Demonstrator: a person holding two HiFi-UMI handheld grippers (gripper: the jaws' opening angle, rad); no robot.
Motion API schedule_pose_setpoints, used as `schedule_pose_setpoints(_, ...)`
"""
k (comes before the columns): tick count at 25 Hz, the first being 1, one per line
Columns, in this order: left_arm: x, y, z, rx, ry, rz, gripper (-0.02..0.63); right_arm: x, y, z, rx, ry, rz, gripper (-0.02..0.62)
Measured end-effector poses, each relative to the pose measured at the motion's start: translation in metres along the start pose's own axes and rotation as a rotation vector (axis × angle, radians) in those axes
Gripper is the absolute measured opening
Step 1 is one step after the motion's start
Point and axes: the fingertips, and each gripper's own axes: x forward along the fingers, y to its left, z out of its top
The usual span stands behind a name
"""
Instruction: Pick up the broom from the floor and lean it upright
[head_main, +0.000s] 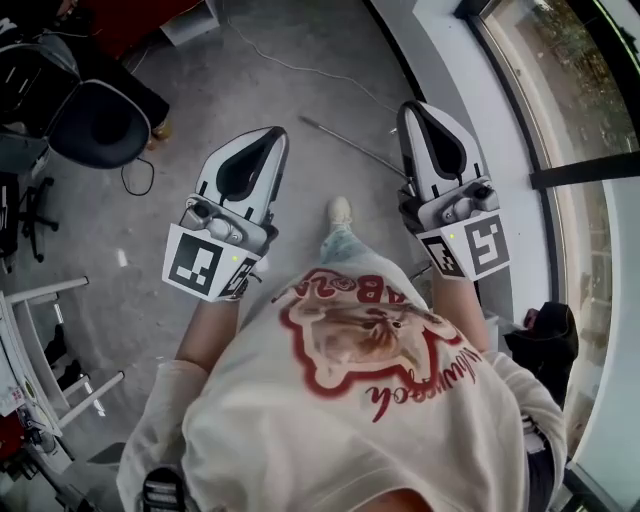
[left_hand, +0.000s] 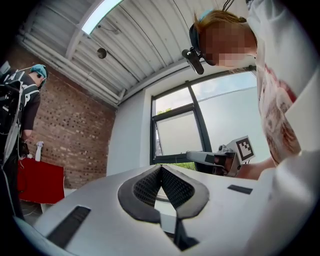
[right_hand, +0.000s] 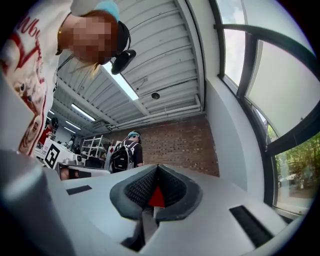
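Note:
In the head view a thin grey broom handle (head_main: 350, 145) lies on the concrete floor, running aslant between my two grippers; its brush end is not visible. My left gripper (head_main: 270, 138) is held up at chest height, to the left of the handle and well above it. It is shut and empty, with the pad tips (left_hand: 161, 168) meeting. My right gripper (head_main: 412, 108) hangs over the handle's right end, also shut with nothing between its pads (right_hand: 158, 168). Both grippers point slightly upward, so the gripper views show wall, window and ceiling, not the broom.
A black office chair (head_main: 95, 125) stands at the upper left, with a white cable (head_main: 300, 65) across the floor beyond. A white rack (head_main: 50, 340) is at the left and a window wall (head_main: 560, 150) at the right. A person with a backpack (right_hand: 122, 152) stands by the brick wall.

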Motion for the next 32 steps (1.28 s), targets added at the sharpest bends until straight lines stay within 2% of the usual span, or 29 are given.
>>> schedule_pose_setpoints(5, 0.115, 0.055, 0.014, 0.05, -0.062, 0.034, 0.02, 0.088, -0.082, -0.007, -0.003, -0.006, 0.088, 0.025)
schedule_pose_setpoints(8, 0.155, 0.084, 0.007, 0.044, -0.052, 0.073, 0.02, 0.124, -0.119, -0.017, 0.022, -0.005, 0.115, 0.025)
schedule_pose_setpoints(11, 0.173, 0.114, -0.011, 0.007, -0.029, 0.121, 0.02, 0.153, -0.14, -0.048, 0.096, 0.028, 0.135, 0.025)
schedule_pose_setpoints(14, 0.174, 0.145, -0.031, -0.018, 0.013, 0.158, 0.02, 0.18, -0.142, -0.082, 0.169, 0.072, 0.152, 0.025)
schedule_pose_setpoints(18, 0.18, 0.197, -0.048, -0.055, 0.016, 0.179, 0.02, 0.222, -0.15, -0.111, 0.195, 0.094, 0.146, 0.025)
schedule_pose_setpoints(22, 0.207, 0.244, -0.061, -0.071, 0.025, 0.146, 0.02, 0.267, -0.169, -0.129, 0.186, 0.109, 0.121, 0.025)
schedule_pose_setpoints(26, 0.236, 0.282, -0.066, -0.054, 0.021, 0.099, 0.02, 0.306, -0.188, -0.14, 0.161, 0.102, 0.094, 0.025)
schedule_pose_setpoints(32, 0.263, 0.328, -0.097, -0.1, 0.035, 0.062, 0.02, 0.342, -0.207, -0.169, 0.134, 0.125, 0.053, 0.025)
